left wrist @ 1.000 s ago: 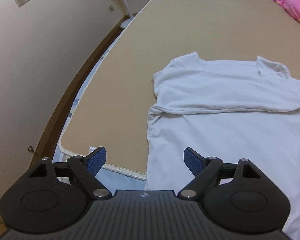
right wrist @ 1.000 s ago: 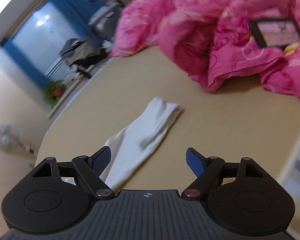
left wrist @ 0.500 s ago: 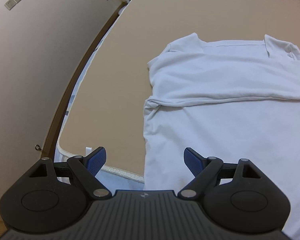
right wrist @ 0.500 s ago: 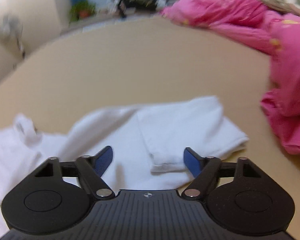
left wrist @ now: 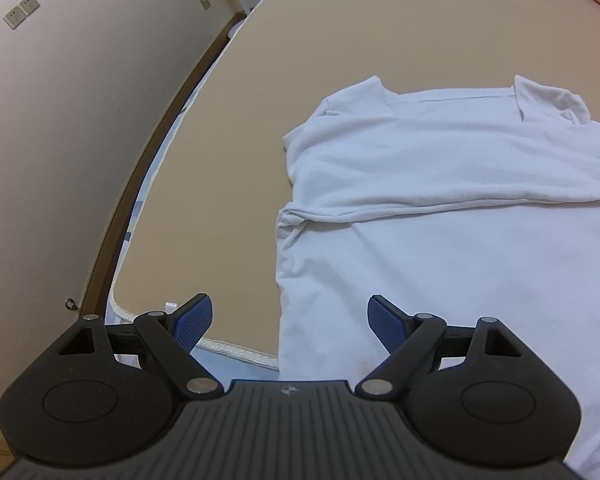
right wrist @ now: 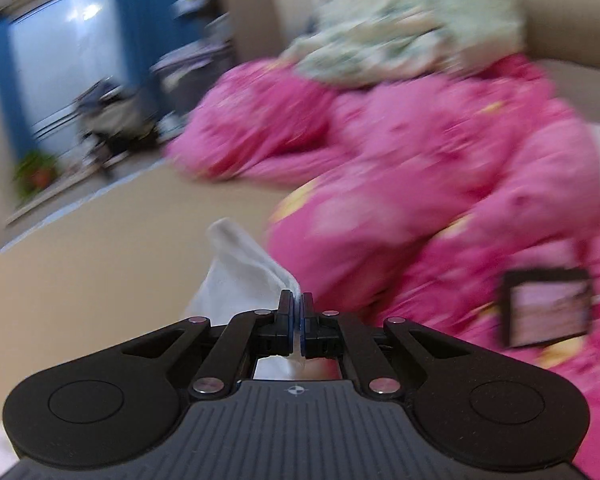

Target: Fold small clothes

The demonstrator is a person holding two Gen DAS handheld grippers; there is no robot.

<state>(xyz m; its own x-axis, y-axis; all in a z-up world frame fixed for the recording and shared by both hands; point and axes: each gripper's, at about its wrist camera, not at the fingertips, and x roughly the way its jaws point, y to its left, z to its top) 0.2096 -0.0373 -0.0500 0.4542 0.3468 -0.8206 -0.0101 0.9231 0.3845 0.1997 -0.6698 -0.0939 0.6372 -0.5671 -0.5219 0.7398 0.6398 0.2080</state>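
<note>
A white shirt [left wrist: 440,208] lies flat on the tan bed [left wrist: 228,132], one sleeve folded across its chest and the collar at the far side. My left gripper [left wrist: 290,322] hangs open over the shirt's near left hem edge, nothing between its blue pads. In the blurred right wrist view, my right gripper [right wrist: 297,312] is shut on the white sleeve [right wrist: 244,268], with the cloth pinched between the pads and lifted off the bed [right wrist: 100,264].
A pink quilt [right wrist: 440,184] is heaped on the bed to the right of the held sleeve, with a dark-framed tablet [right wrist: 546,308] on it. The bed's left edge [left wrist: 140,216] runs along a wall. A window with blue curtains [right wrist: 64,52] is behind.
My right gripper swung over the sleeve, shut on it and lifted it toward the pink quilt. The left gripper tipped down slightly nearer the hem and stayed open.
</note>
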